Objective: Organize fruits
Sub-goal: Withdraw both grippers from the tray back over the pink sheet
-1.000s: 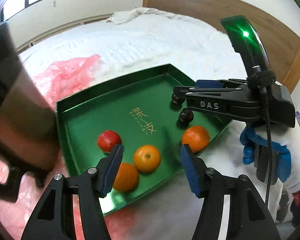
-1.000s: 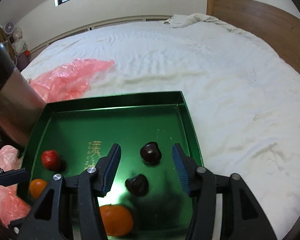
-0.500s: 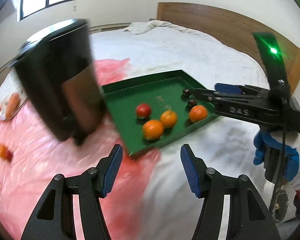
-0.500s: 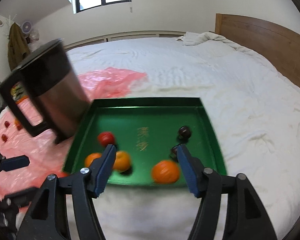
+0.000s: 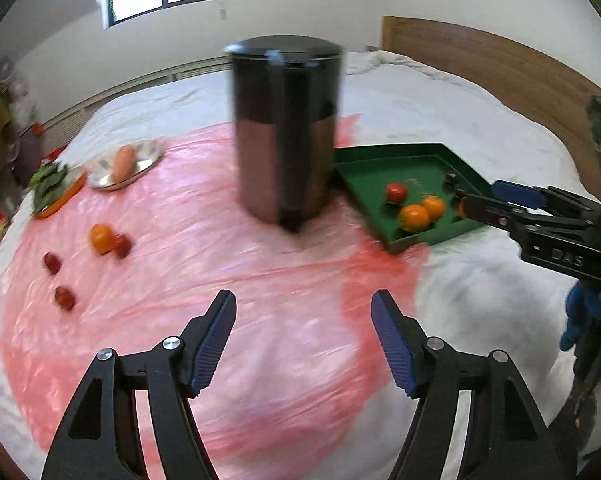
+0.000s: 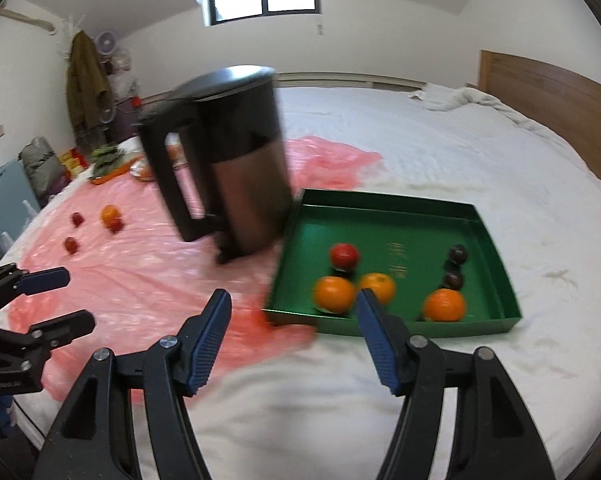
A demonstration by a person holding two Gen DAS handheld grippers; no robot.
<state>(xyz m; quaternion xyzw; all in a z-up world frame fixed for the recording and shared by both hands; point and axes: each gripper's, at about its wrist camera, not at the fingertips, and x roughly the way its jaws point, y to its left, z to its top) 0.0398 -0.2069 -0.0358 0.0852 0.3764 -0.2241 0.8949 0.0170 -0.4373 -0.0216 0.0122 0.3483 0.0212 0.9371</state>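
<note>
From the left wrist, the left gripper [image 5: 303, 338] is being held wide and empty, its jaws having just been opening, while loose fruits [image 5: 101, 238] are lying on the pink sheet [image 5: 220, 272]. From the right wrist, the right gripper [image 6: 292, 338] is being held wide and empty, and oranges [image 6: 334, 294] are sitting in the green tray [image 6: 400, 220] beside the kettle [image 6: 236, 160].

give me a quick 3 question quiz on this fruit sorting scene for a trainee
1. How many oranges lie in the green tray?
2. True or false: the right gripper holds a fruit.
3. What stands between the tray and the loose fruit on the pink sheet: A) a carrot, B) the dark kettle, C) a plate?

Key: 1. three; 2. false, both it and the left gripper are open and empty; 3. B
</note>
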